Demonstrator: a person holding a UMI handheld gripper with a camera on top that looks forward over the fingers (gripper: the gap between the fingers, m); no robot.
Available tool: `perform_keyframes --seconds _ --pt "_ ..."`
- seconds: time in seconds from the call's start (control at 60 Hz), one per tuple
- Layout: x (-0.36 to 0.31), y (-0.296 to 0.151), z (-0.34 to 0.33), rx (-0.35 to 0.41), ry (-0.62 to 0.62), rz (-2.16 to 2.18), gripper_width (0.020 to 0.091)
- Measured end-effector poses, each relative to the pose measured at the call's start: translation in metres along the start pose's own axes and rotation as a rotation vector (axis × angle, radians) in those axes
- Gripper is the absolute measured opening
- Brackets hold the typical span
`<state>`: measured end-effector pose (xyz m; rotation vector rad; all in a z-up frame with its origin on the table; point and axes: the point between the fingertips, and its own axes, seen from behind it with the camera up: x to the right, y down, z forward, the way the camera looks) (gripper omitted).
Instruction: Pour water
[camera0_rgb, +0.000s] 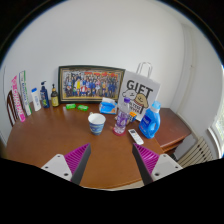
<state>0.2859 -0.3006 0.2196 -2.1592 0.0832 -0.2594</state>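
Wooden table (60, 150) fills the foreground, and the gripper (113, 160) hangs above it, fingers spread wide and empty. Ahead stands a white cup (97, 122), then a clear glass (121, 122), blue bottle (150, 121), gift bag (139, 89) behind.

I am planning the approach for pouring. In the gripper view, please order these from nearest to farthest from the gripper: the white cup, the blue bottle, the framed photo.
From the open gripper:
1. White cup, just ahead of the fingers, slightly left.
2. Blue bottle, ahead to the right, by the gift bag; nearly as close as the cup.
3. Framed photo, against the wall, plainly farthest.
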Motion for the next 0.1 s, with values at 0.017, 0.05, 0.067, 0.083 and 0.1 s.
perform_keyframes --seconds 0.017,0.05,0.067,0.083,0.1 --pt "-0.0009 -0.0006 -0.0018 0.005 0.001 -0.001 0.0854" --pt "-0.0025 -0.0029 -0.0050 0.015 0.002 0.001 0.0856" --pt "-0.0034 -0.0040 -0.0066 0.019 0.002 0.003 0.0855" --pt "-0.0036 -0.0050 -0.0078 0.022 0.001 0.005 0.0856" --pt "-0.0042 -0.0055 -0.0095 0.020 0.001 0.005 0.0855"
